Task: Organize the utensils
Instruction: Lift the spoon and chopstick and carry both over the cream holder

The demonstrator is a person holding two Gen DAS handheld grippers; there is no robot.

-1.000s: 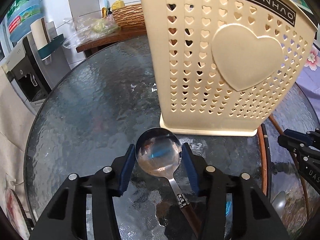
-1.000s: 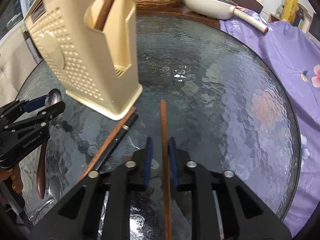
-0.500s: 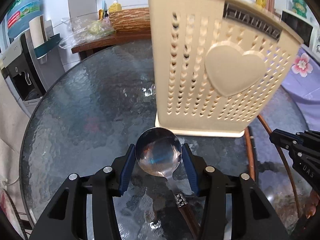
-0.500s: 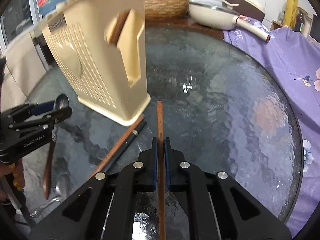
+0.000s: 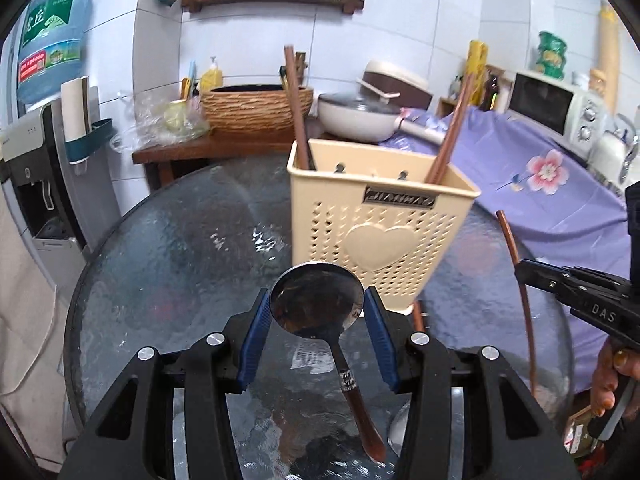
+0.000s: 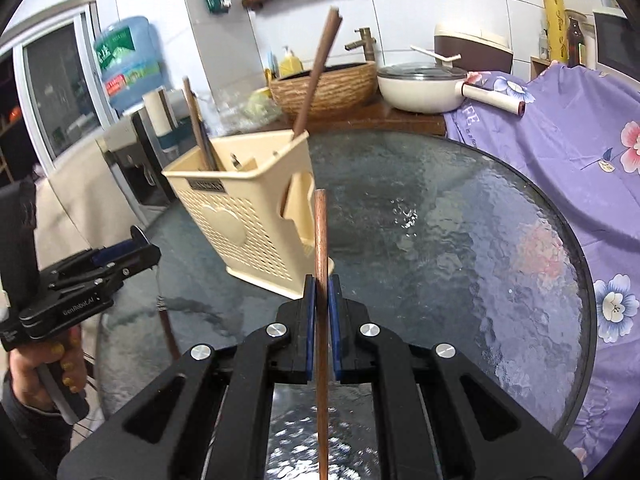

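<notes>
A cream utensil holder [image 5: 376, 232] with heart-shaped holes stands on the round glass table [image 5: 168, 264]; it also shows in the right wrist view [image 6: 248, 216]. Brown chopsticks [image 5: 298, 120] stick up out of it. My left gripper [image 5: 317, 312] is shut on the bowl of a metal spoon [image 5: 316, 302] with a brown handle, lifted above the table in front of the holder. My right gripper [image 6: 321, 292] is shut on a brown chopstick [image 6: 321, 240], held up to the right of the holder. The right gripper also shows in the left wrist view [image 5: 524, 270].
Behind the table, a wooden counter holds a wicker basket [image 5: 256, 108] and a white pan [image 5: 356, 116]. A purple floral cloth [image 6: 560, 152] lies to the right. A water dispenser [image 5: 44, 128] stands at the left. Another utensil [image 5: 400, 424] lies on the table below.
Both grippers have risen well above the table, carrying the spoon and the chopstick. The holder now looks smaller and farther, and its open top is in view.
</notes>
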